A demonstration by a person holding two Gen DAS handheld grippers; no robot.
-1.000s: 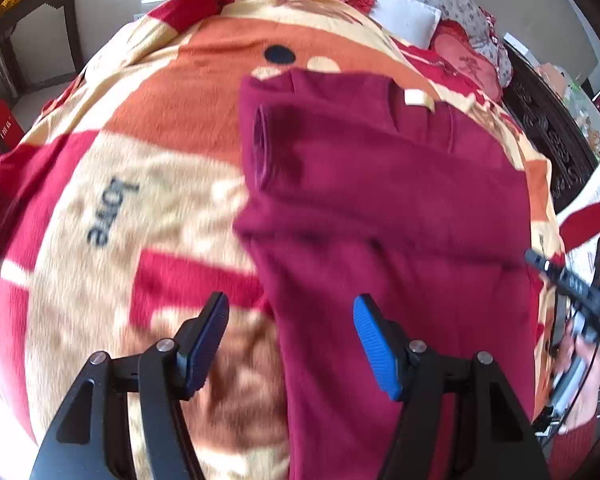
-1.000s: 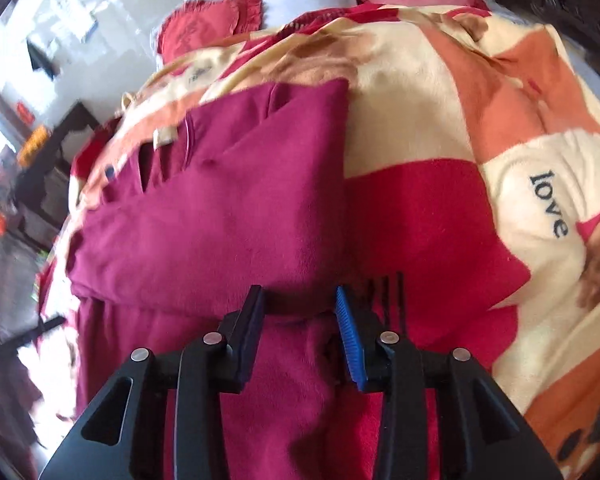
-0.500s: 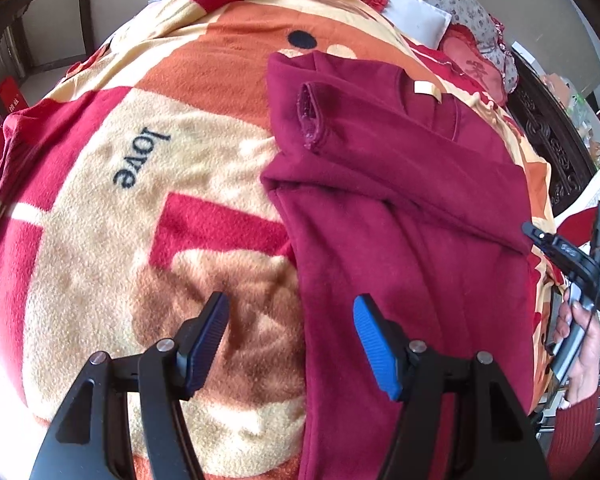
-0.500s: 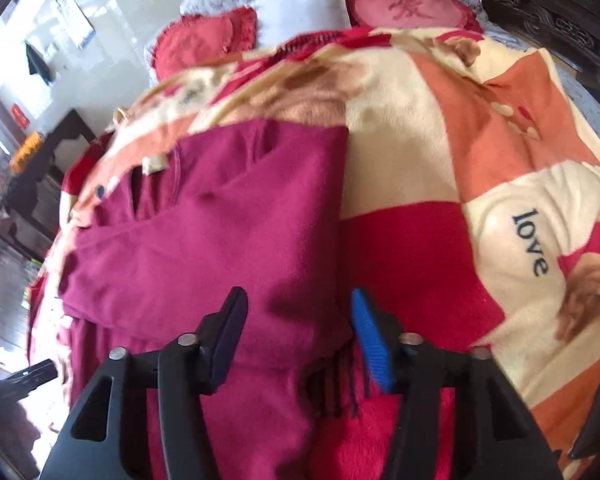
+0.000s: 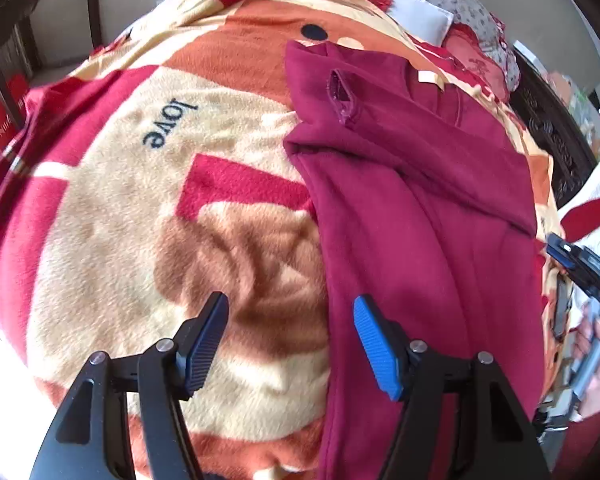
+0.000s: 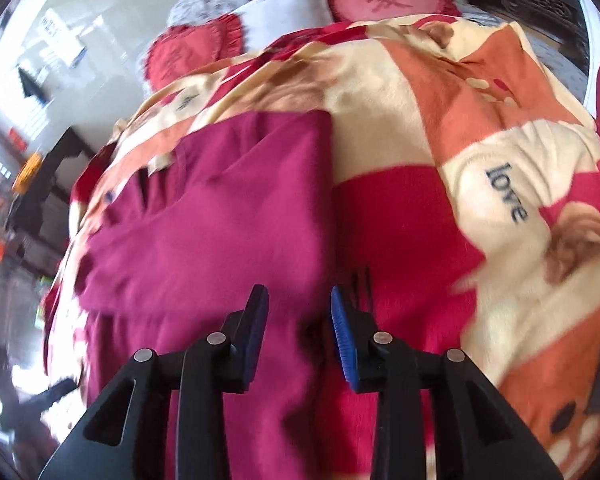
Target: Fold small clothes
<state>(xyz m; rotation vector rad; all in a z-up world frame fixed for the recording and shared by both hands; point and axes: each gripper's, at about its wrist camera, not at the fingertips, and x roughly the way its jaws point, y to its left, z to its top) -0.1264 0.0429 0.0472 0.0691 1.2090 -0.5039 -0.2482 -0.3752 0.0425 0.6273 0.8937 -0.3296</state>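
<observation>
A maroon long-sleeved top [image 5: 420, 216] lies on a patterned blanket, both sleeves folded across its chest. It also shows in the right wrist view [image 6: 228, 216]. My left gripper [image 5: 290, 336] is open and empty, above the garment's left edge near the hem. My right gripper [image 6: 299, 330] is open and empty, above the garment's right edge below the folded sleeve. The right gripper also shows at the right edge of the left wrist view [image 5: 580, 260], held in a hand.
The red, orange and cream blanket [image 5: 140, 216] with the word "love" covers the bed. Red heart cushions [image 6: 196, 48] and a white pillow [image 6: 284, 12] lie at the head. A dark carved bed frame [image 5: 556, 136] runs along the right.
My left gripper has drawn back and left, so more blanket shows. My right gripper opened wider, then narrowed a little, and shifted over the garment's right edge.
</observation>
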